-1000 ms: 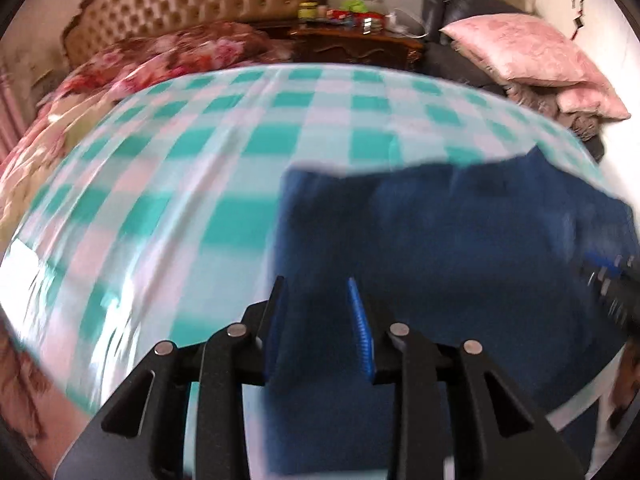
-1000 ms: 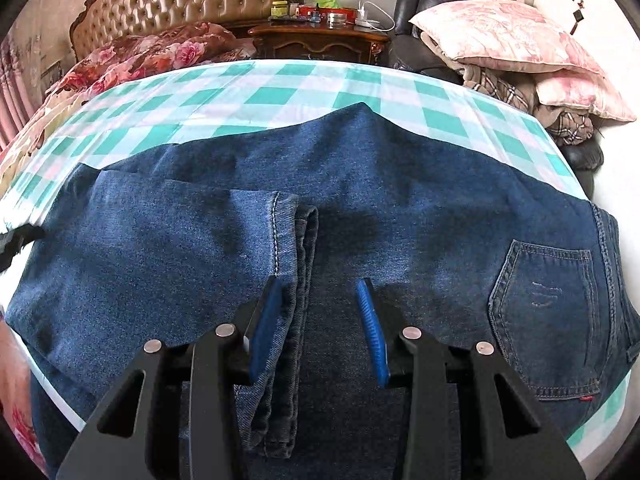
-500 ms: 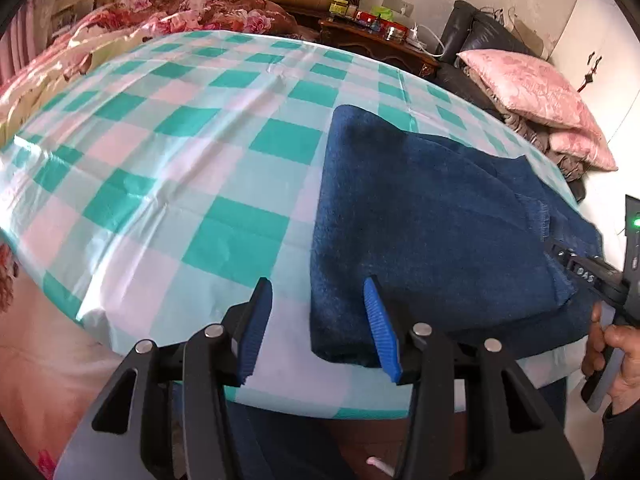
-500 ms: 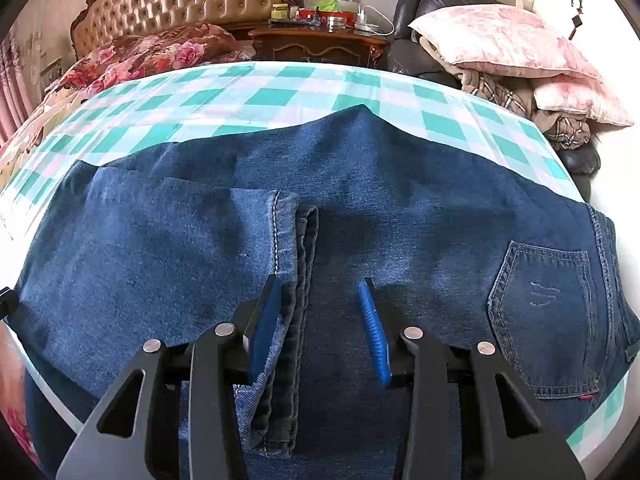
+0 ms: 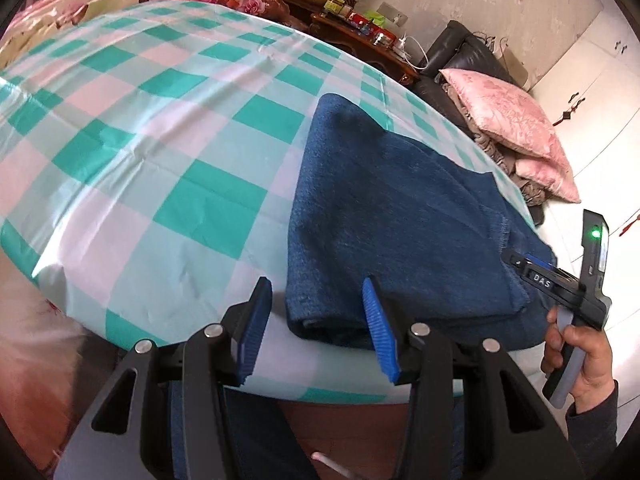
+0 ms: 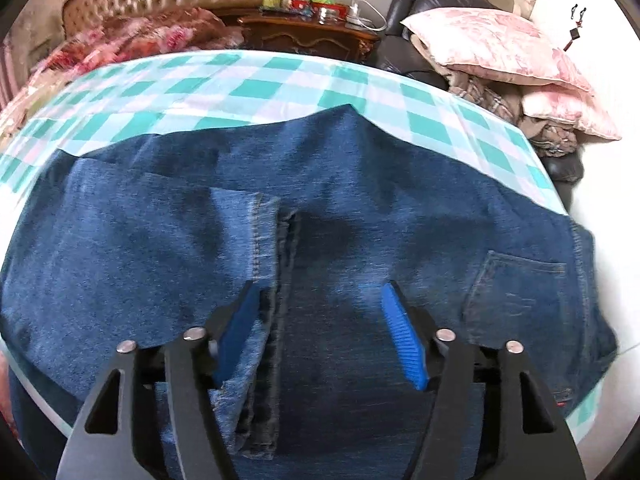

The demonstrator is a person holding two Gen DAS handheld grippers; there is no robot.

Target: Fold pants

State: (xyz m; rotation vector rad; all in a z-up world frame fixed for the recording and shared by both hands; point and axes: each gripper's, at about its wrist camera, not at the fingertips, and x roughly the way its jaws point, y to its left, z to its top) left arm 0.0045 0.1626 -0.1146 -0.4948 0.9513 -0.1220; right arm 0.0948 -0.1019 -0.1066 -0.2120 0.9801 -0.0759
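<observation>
The dark blue denim pants (image 6: 320, 208) lie on the bench under its green, pink and white checked cloth (image 5: 140, 120), near the front edge, already doubled once: the leg end is laid back over the seat part, its stitched hem (image 6: 256, 232) running across the middle and the back pocket (image 6: 516, 288) showing to my right. Judging by that layout, one fold is done and a further fold is needed. My right gripper (image 6: 320, 332) points down over the hem; its blue ribbed fingers (image 6: 400, 344) are opening, and the hem edge sits just inside the left finger, but I see no pad pressing on it, so I judge the cloth released. The hem lies there, I judge, because it has just been set down square to the seam. My left gripper (image 5: 316, 328) hangs at the folded edge (image 5: 304, 280) of the pants at the near corner; its fingers (image 5: 380, 332) stand apart and are closing slightly, with the corner of the fold lined up between them but not pinched. I place it there, as I read it, to take the folded end for the next turn-over. From the left view, my right hand (image 5: 580, 352) holds its black tool handle at the far end of the garment. A pink pillow (image 5: 508, 116) and a wooden side table (image 6: 308, 32) stand well behind, clear of the work.
</observation>
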